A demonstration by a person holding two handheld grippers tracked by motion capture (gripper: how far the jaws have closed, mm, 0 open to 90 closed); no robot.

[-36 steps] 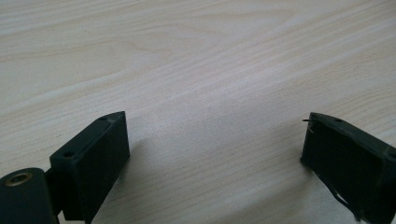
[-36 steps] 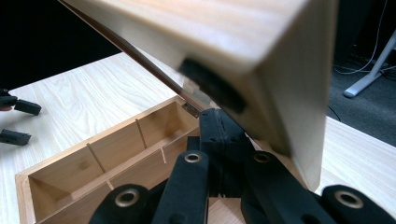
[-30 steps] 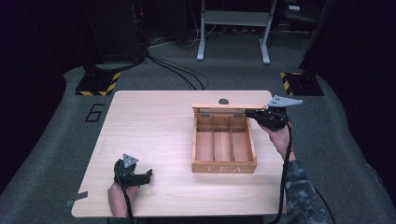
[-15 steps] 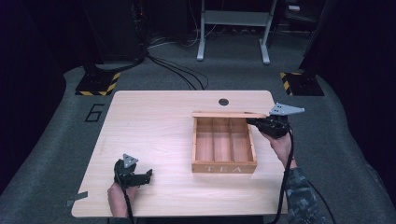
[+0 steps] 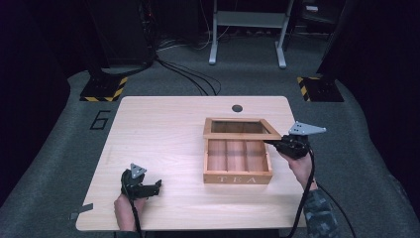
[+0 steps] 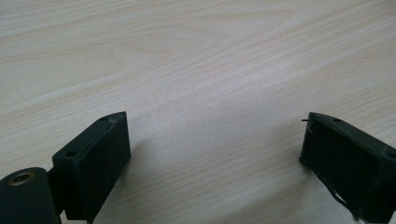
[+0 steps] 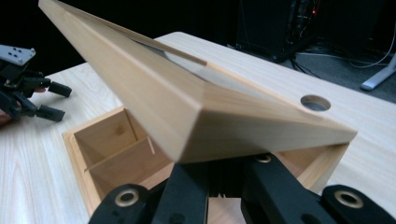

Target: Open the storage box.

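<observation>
We are partway through swinging the lid on the light wooden tea box with three compartments and "TEA" on its front wall (image 5: 237, 178), which sits on the right half of the pale wood-grain table (image 5: 163, 134). Its wooden-framed lid with a glass pane (image 5: 241, 128) is lifted at an angle, hinged along the far side, neither lying shut nor fully thrown back. Our right hand-held gripper (image 5: 277, 144) has its jaws closed on the lid's front right corner and carries it. What remains, we judge, is to take the lid to the end of its swing and let go; whether that means opening or closing, we cannot tell.

Our left hand-held gripper (image 5: 157, 187) rests near the table's front left, well apart from the box, its jaws spread wide and empty.

The right gripper view brings up the lid's thick mitred corner (image 7: 201, 121) pinched just above the jaws, the empty compartments underneath, and a round hole in the table (image 7: 315, 102). The left gripper view gives bare table between its jaws. The high view alone lays out both grippers and the box together.
</observation>
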